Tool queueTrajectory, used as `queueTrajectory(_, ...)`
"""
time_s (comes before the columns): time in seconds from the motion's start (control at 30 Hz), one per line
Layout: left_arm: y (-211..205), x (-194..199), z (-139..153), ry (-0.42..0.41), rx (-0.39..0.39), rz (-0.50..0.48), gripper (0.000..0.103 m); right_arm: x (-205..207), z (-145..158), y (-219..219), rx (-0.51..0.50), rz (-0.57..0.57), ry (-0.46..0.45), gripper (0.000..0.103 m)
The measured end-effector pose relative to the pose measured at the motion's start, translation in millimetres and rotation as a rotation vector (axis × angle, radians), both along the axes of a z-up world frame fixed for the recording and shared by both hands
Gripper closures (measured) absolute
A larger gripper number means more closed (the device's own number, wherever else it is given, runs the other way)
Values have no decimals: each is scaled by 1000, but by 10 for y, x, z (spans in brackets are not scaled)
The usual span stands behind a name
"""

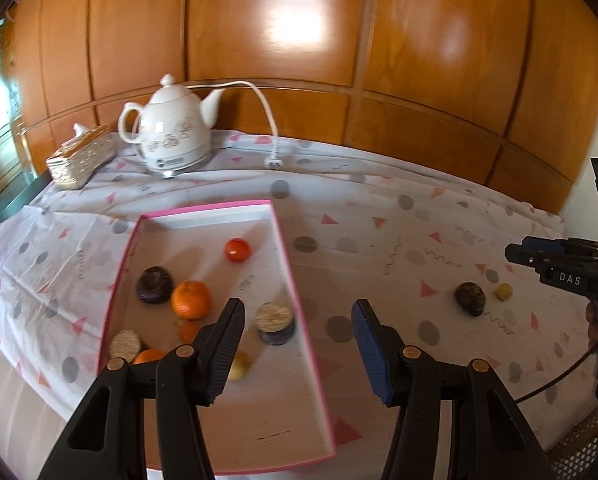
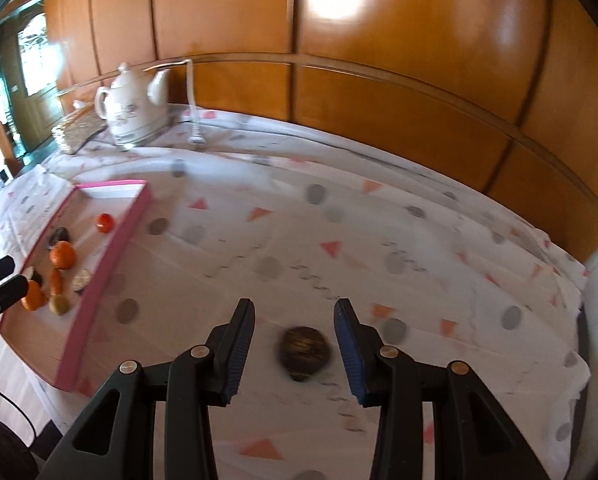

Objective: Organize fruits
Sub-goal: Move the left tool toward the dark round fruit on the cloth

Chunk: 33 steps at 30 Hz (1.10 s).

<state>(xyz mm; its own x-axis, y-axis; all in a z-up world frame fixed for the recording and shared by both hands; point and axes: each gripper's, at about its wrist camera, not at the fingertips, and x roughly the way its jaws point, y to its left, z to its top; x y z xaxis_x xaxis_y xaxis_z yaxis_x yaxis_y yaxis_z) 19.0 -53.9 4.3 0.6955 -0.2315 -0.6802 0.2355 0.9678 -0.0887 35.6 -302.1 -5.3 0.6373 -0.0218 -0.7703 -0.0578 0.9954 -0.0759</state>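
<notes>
A pink-rimmed tray (image 1: 289, 264) lies on the table and holds a red tomato (image 1: 237, 249), an orange (image 1: 191, 299), a dark purple fruit (image 1: 155, 284), cut halves (image 1: 275, 322) and a small yellow fruit (image 1: 238, 368). My left gripper (image 1: 297, 350) is open and empty above the tray's right wall. A dark brown fruit (image 1: 470, 298) and a small yellow fruit (image 1: 503, 291) lie on the cloth to the right. My right gripper (image 2: 295, 352) is open, its fingers either side of the dark brown fruit (image 2: 305, 354), not touching it. The tray also shows in the right wrist view (image 2: 99, 280).
A white electric kettle (image 1: 175, 132) with its cord and plug (image 1: 275, 162) stands at the back, beside a patterned tissue box (image 1: 81, 156). A wooden panelled wall (image 1: 339, 40) runs behind the table. The patterned cloth (image 2: 339, 240) covers the table.
</notes>
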Motion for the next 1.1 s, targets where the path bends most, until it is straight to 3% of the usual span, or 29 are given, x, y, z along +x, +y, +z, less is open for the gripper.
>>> queueTrajectory(0.63, -794, 63, 12, 16, 34, -164, 47, -342, -50, -1401, -19, -347, 19, 61)
queueTrajectory(1.1, -1268, 117, -115, 54, 68, -252, 47, -508, -172, -2151, 109, -638, 34, 61)
